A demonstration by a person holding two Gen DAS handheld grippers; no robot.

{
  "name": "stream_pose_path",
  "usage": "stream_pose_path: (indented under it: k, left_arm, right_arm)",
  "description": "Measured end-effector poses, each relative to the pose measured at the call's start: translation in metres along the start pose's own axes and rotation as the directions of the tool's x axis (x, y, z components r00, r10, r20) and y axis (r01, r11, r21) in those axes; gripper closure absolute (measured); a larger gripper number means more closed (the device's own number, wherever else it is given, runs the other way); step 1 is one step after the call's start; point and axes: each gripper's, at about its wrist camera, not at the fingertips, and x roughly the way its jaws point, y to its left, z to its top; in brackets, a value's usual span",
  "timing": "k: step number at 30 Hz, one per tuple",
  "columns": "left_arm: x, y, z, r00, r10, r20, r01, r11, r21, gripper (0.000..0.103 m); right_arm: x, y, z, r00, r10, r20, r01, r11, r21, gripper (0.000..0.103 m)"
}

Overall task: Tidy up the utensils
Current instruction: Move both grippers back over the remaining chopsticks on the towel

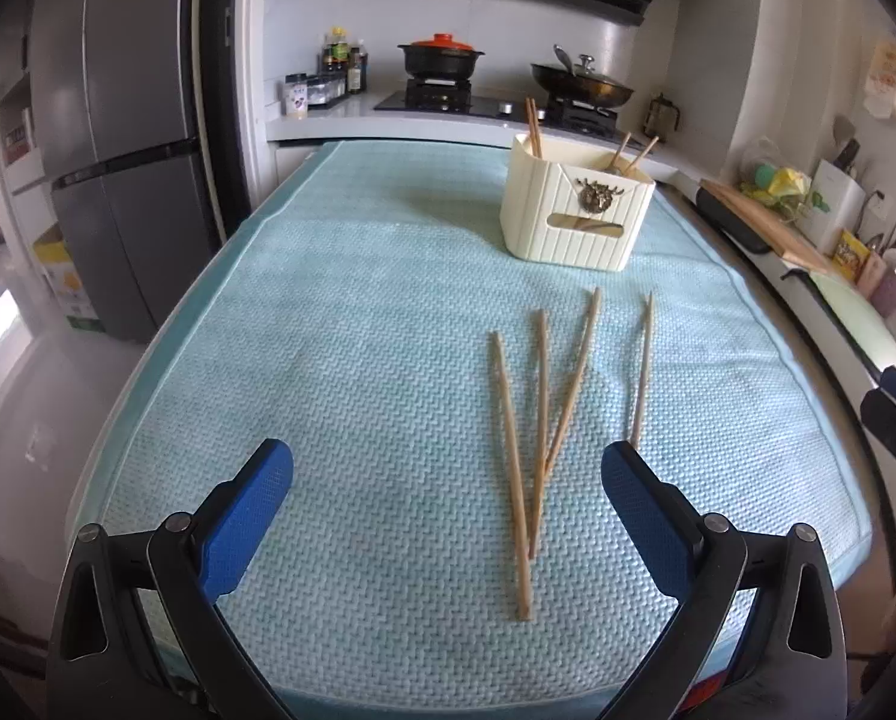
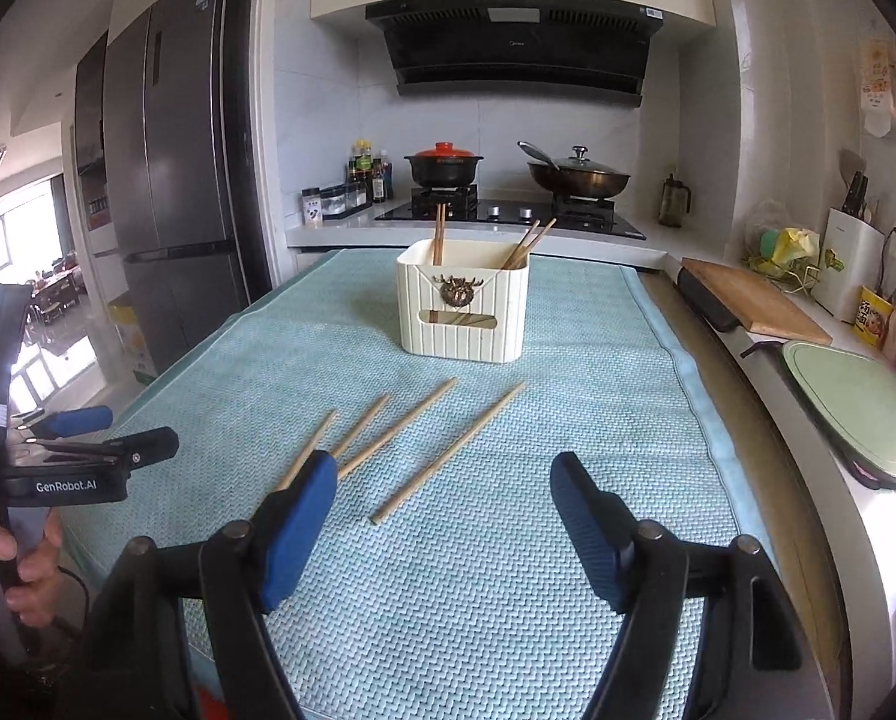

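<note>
Four loose chopsticks (image 1: 541,426) lay on the pale blue woven mat (image 1: 339,360), and four more stood already in the cream ribbed holder (image 1: 574,210) at the far side of the mat, a pair at its left end and a pair leaning at its right. To my eye the sorting was about half done, and the step in hand was the fetching of the next stick from the mat.

Both tools were empty. The left gripper (image 1: 448,480) hung low over the near edge of the mat with its blue pads (image 1: 249,516) spread wide apart. The right gripper (image 2: 444,516) stood likewise with its jaws well apart and gripping nothing.

The sticks were plain, thin, light wood. From the left gripper's view three of them fanned out from a crossing at their near ends, touching or overlapping there, while the fourth chopstick (image 1: 641,369) lay apart on the right. In the right gripper's view that lone chopstick (image 2: 448,453) ran between the open pads, its near end closest, so I judged it the easy one to take.

The next move, I thought, called for lowering the open jaws astride one stick, closing across its narrow width, and lifting it clear without dragging its neighbours. A stick so slim, lying flat on soft cloth, could well roll or slip from the pads
</note>
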Motion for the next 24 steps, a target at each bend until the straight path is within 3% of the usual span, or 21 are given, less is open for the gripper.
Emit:
stream_pose_path:
  k: [9,18,24]
  left_arm:
    - [0.004,0.003,-0.009,0.999,0.022,-0.038,-0.022,1.0,0.003,0.001]
    - [0.046,0.004,0.025,0.995,-0.015,-0.099,0.016,1.0,0.009,0.001]
    - [0.067,-0.001,0.038,0.994,0.003,-0.109,-0.004,1.0,-0.005,0.001]
  right_arm:
    - [0.0,-0.003,-0.013,0.998,0.044,-0.037,-0.043,0.999,0.03,0.028]
    - [0.042,-0.031,0.002,0.989,0.039,-0.143,-0.025,0.994,0.103,0.028]
    - [0.072,-0.057,0.013,0.987,-0.007,-0.161,0.037,0.983,0.179,0.028]
